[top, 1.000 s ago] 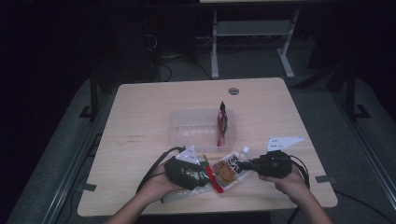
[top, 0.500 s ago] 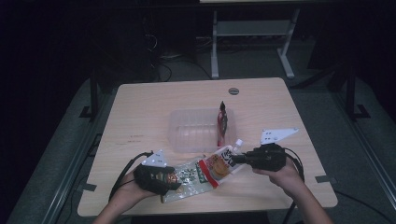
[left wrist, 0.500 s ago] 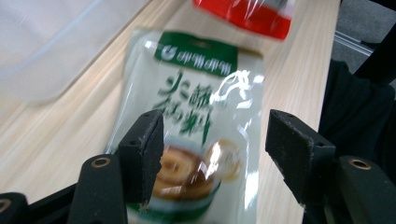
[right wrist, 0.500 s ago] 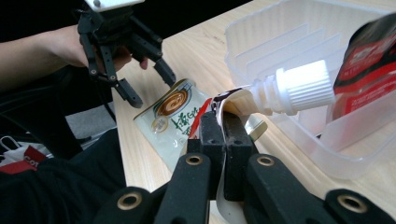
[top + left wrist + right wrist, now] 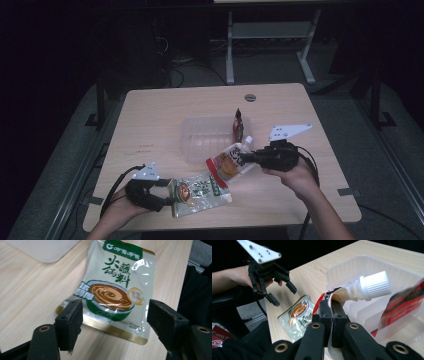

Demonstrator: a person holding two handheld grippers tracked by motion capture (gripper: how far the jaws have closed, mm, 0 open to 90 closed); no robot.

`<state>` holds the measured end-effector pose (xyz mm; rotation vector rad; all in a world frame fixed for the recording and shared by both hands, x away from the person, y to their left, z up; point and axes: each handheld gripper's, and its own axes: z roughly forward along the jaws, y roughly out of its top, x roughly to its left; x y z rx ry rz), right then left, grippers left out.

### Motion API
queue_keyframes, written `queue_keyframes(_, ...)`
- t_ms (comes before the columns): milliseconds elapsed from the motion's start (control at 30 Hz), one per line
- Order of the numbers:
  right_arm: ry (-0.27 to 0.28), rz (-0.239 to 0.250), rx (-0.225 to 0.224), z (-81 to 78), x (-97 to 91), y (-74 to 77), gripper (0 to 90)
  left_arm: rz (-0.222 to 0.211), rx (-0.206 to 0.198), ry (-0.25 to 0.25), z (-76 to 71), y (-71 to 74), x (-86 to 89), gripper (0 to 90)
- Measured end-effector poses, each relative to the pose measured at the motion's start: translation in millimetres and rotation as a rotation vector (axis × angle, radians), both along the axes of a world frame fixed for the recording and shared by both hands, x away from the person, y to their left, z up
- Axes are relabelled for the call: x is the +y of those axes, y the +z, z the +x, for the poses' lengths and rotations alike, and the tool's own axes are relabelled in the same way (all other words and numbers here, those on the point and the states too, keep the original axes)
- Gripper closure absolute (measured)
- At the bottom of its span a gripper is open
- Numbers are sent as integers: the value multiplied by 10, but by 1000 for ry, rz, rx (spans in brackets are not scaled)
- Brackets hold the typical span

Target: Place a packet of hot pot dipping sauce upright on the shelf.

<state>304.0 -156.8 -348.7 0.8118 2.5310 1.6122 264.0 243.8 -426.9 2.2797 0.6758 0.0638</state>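
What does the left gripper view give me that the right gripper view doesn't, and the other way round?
Left gripper view alone: the sauce packet's printed front close up, flat on the table, with the left claw open just short of its near edge; its jaws have just been opening.

Right gripper view alone: the right claw shut on the spouted pouch below its white cap, the red packet standing in the clear tub.

Both: the sauce packet, the table and part of the tub.

Left gripper (image 5: 167, 192), low in the frame's lower left, jaws just opened wide; right gripper (image 5: 245, 158), centre-right, raised, clamped tightly shut.
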Motion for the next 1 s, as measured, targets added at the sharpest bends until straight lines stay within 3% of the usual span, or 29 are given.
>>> queue_keyframes(200,-5,2,-22,81,86,131,892,-7,-10,5,26,10,40,271)
queue_keyframes(633,-81,-3,-59,487,326,505,891,-8,-1,15,52,-9,83,264)
queue_keyframes(867,-126,-44,-49,680,423,522,891,1,-8,5,63,-13,91,264)
queue_keyframes(1000,-174,-87,-22,819,498,435,891,1,-4,8,69,-21,94,264)
